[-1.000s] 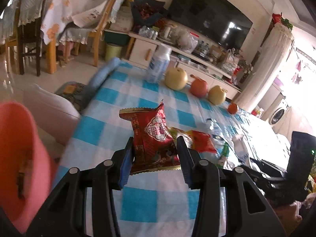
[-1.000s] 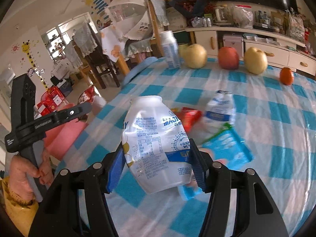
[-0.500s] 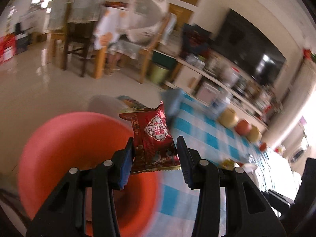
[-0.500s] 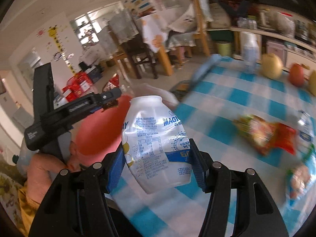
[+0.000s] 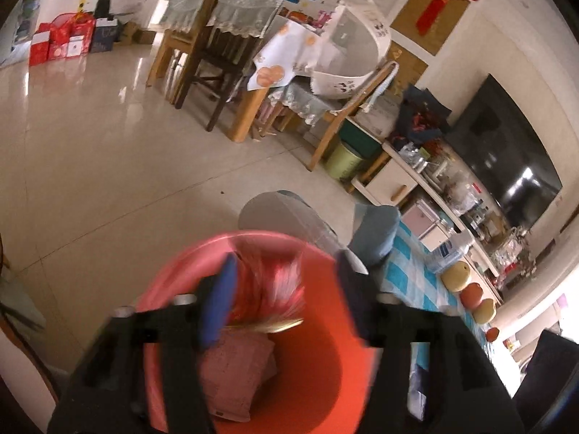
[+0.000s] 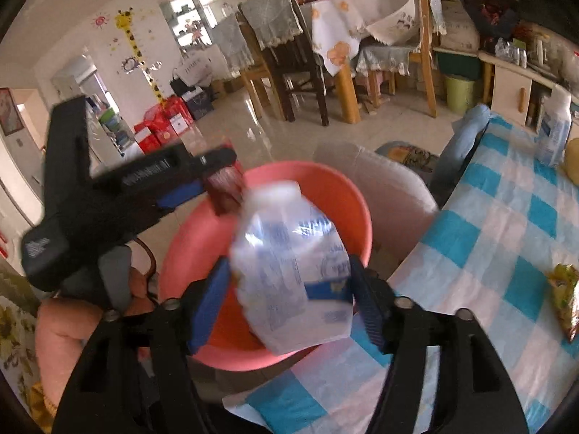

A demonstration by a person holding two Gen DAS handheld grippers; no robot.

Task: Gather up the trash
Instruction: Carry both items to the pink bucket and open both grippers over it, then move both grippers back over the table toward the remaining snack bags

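Observation:
A pink bin [image 5: 318, 354] stands on the floor beside the table; it also shows in the right wrist view [image 6: 282, 195]. My left gripper [image 5: 286, 296] is open above it, and the red snack packet [image 5: 271, 289] is blurred between its fingers, loose. In the right wrist view the left gripper [image 6: 217, 177] hangs over the bin's far rim with the packet [image 6: 226, 190] at its tip. My right gripper [image 6: 289, 293] is open over the bin's near rim; the white plastic bottle [image 6: 289, 271] sits blurred and tilted between its fingers.
The blue-checked table [image 6: 499, 253] lies to the right with a snack wrapper [image 6: 564, 296] and a bottle [image 6: 552, 130] on it. Fruit [image 5: 466, 285] lines its far edge. A white stool [image 6: 383, 188] stands behind the bin. Chairs [image 5: 217, 58] stand further off.
Both grippers swung left from the table to over the pink bin. Both have opened, and the red packet and the white bottle have come loose between the fingers.

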